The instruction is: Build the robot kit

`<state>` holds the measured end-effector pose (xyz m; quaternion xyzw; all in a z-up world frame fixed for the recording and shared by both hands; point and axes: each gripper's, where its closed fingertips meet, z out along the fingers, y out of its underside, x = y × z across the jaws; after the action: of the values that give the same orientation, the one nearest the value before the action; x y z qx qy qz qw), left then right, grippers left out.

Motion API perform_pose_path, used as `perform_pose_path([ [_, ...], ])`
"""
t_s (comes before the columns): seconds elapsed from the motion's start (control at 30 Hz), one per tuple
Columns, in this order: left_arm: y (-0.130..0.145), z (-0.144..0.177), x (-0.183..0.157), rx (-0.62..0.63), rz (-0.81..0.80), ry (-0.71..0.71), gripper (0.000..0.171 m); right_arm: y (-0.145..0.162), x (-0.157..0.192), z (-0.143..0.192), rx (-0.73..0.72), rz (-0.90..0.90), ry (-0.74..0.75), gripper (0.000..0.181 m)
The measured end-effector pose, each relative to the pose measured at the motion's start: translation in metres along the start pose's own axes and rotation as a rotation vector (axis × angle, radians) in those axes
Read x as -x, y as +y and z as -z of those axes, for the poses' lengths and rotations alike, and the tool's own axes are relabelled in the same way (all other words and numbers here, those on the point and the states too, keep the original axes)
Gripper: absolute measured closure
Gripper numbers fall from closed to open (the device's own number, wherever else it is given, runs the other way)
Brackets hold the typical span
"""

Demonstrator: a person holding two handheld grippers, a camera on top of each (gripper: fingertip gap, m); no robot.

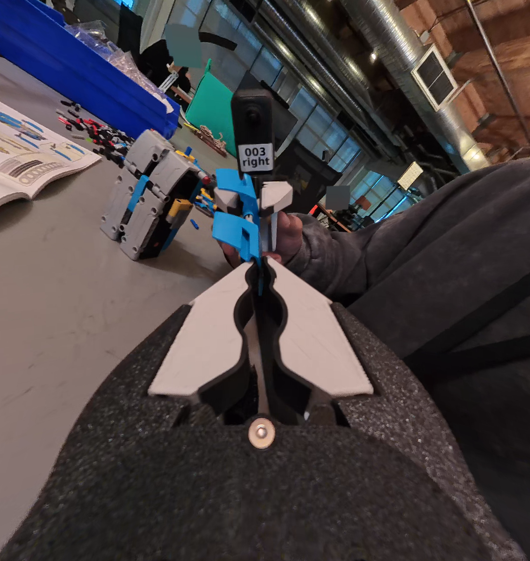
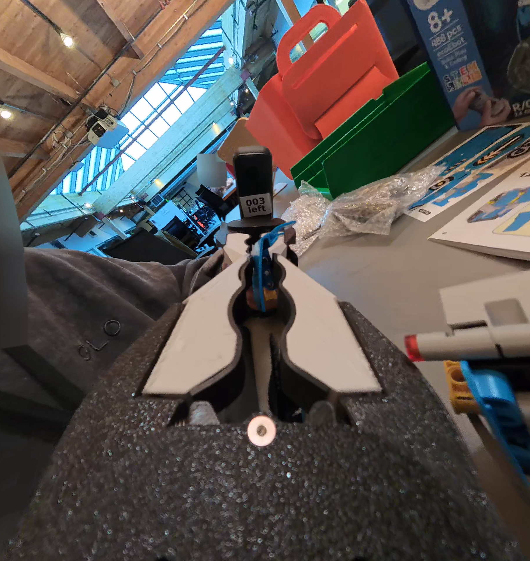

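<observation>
Left gripper point(image 1: 261, 267) and right gripper point(image 2: 262, 264), tip to tip above the bench point(image 1: 75, 288), both clench one blue part point(image 1: 236, 224). A grey model point(image 1: 148, 194) stands beside them, manual point(image 1: 24, 151) behind.

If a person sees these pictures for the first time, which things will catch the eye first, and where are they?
First, the blue plastic piece held in mid-air between the left gripper and the right gripper, both shut on it, tip to tip. Next, the grey and blue block-built model standing on the grey table, with an open instruction booklet beside it. Farther back, a red carrier stands behind a green bin.
</observation>
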<state>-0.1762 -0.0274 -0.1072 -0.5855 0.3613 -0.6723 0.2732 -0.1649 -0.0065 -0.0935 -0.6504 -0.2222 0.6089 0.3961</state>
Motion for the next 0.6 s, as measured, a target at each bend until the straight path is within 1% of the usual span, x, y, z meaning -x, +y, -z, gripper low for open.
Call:
perform_pose_path([
  [0.03,0.000,0.000,0.001,0.000,0.017,0.003,0.171,0.001,0.000,0.000,0.007,0.017,0.017,0.171],
  [0.17,0.001,0.000,0.002,-0.006,0.080,0.033,0.171,0.006,-0.005,-0.001,0.050,0.085,0.077,0.167],
  [0.37,-0.001,0.002,0.004,-0.013,0.090,0.027,0.171,0.014,-0.011,0.007,0.134,0.151,0.133,0.167],
  [0.5,0.000,0.004,0.009,0.003,0.099,0.012,0.171,0.014,-0.015,0.016,0.158,0.189,0.171,0.169],
  [0.57,0.002,0.004,0.012,0.013,0.110,0.005,0.171,0.021,-0.023,0.022,0.221,0.167,0.223,0.170],
  [0.6,0.003,0.004,0.012,0.021,0.120,0.007,0.171,0.032,-0.028,0.026,0.308,0.171,0.264,0.170],
])
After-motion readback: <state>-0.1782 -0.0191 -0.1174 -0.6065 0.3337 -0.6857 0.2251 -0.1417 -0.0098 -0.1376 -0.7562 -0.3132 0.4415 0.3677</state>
